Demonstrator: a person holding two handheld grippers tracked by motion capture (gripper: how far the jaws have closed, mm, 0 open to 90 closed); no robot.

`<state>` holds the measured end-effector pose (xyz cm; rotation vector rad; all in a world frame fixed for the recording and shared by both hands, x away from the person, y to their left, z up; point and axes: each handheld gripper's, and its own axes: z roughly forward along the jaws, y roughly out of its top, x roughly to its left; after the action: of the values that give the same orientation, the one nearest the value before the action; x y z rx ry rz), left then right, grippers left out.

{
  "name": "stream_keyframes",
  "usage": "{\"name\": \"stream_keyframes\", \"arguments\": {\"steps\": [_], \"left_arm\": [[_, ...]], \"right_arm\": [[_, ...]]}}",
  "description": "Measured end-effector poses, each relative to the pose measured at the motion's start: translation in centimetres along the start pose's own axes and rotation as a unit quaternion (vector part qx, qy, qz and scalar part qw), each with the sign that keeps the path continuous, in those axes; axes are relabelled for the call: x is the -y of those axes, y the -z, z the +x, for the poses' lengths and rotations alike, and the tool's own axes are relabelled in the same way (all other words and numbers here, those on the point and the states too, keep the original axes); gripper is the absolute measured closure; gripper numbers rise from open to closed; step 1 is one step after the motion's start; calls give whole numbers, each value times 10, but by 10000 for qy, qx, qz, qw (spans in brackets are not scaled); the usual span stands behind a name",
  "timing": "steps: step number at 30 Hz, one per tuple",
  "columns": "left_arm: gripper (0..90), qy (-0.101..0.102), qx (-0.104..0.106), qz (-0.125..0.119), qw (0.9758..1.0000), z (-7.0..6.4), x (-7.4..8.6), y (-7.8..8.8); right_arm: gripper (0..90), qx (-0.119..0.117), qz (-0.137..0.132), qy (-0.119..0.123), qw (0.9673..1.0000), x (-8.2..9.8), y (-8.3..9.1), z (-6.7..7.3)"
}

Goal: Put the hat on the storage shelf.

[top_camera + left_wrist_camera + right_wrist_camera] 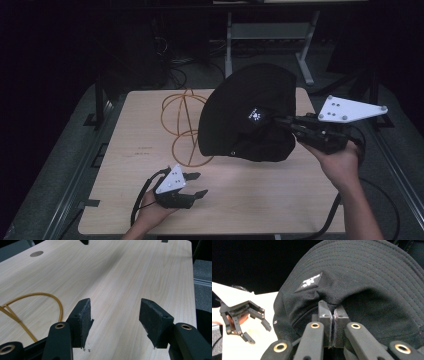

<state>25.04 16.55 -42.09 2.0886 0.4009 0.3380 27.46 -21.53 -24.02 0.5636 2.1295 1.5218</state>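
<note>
At the near left of the wooden table (125,200), the left gripper (197,184) sits low with its jaws spread wide, holding nothing. Beyond it a yellow wire frame (182,125) lies on the tabletop. To the right, the right gripper (278,120) pinches a black bucket hat (245,100), held up above the table.

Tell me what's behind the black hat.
Behind the hat, held up by the right gripper, the wire frame sticks out at its left on the table. The frame's right side is covered.
</note>
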Motion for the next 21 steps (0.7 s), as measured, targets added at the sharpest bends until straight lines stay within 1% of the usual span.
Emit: {"name": "stream_keyframes", "arguments": {"steps": [2, 7, 11, 16, 18, 21], "left_arm": [[423, -38, 4, -18, 10000, 0, 0, -1], [423, -49, 8, -21, 10000, -1, 0, 0], [421, -82, -6, -17, 10000, 0, 0, 0], [419, -76, 0, -22, 10000, 1, 1, 1], [415, -118, 0, 6, 9999, 0, 0, 0], [412, -83, 19, 9, 10000, -1, 1, -1]], "right_arm": [[878, -28, -14, 13, 10000, -4, -3, -1], [878, -92, -19, 59, 9999, -12, -10, -2], [878, -146, -10, 41, 9999, -17, -16, -4], [877, -221, -43, -4, 9997, -22, -25, -6], [877, -262, -51, -31, 9996, -24, -28, -7], [877, -315, -39, -35, 9995, -27, -35, -7]]}}
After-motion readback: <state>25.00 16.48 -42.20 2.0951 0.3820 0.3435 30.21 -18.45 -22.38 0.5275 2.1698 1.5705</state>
